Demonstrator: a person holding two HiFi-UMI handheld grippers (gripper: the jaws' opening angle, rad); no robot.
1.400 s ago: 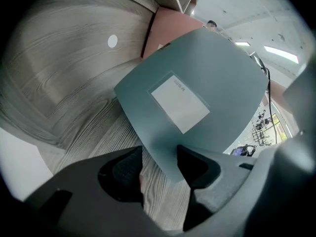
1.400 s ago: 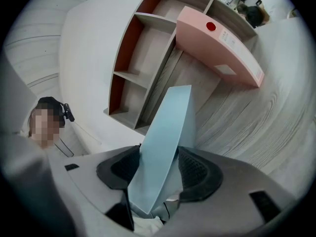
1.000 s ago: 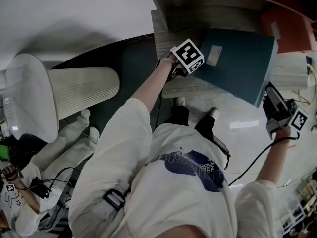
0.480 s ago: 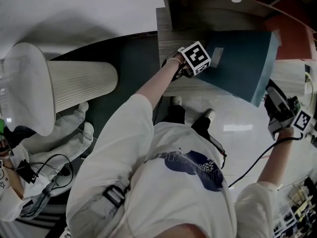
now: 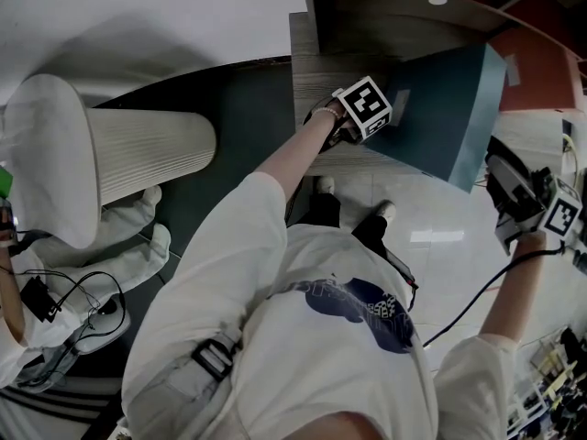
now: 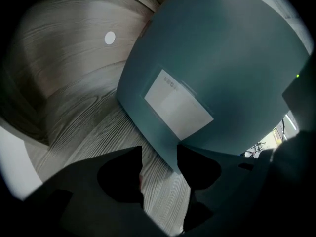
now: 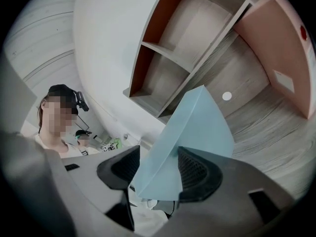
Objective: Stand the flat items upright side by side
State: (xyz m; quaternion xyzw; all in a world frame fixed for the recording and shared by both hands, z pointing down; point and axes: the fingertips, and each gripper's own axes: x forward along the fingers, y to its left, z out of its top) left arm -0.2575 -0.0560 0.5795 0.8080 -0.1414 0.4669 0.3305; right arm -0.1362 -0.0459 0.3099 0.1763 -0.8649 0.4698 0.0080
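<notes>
Right tongs [image 7: 158, 158] pinch teal folder [image 7: 200, 125] corner; left tongs [image 6: 159, 153] spread, its edge just ahead.

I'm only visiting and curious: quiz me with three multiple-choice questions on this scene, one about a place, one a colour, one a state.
1. The teal folder rests its lower edge on: A the wooden shelf; B the floor; C a chair.
2. The label on the folder is: A yellow; B white; C black.
3. The right gripper is: A open and empty; B closed on the folder's corner; C out of sight.
Answers: 1 A, the edge meets the wood grain; 2 B, a pale rectangle on teal; 3 B, its pads pinch the corner.
</notes>
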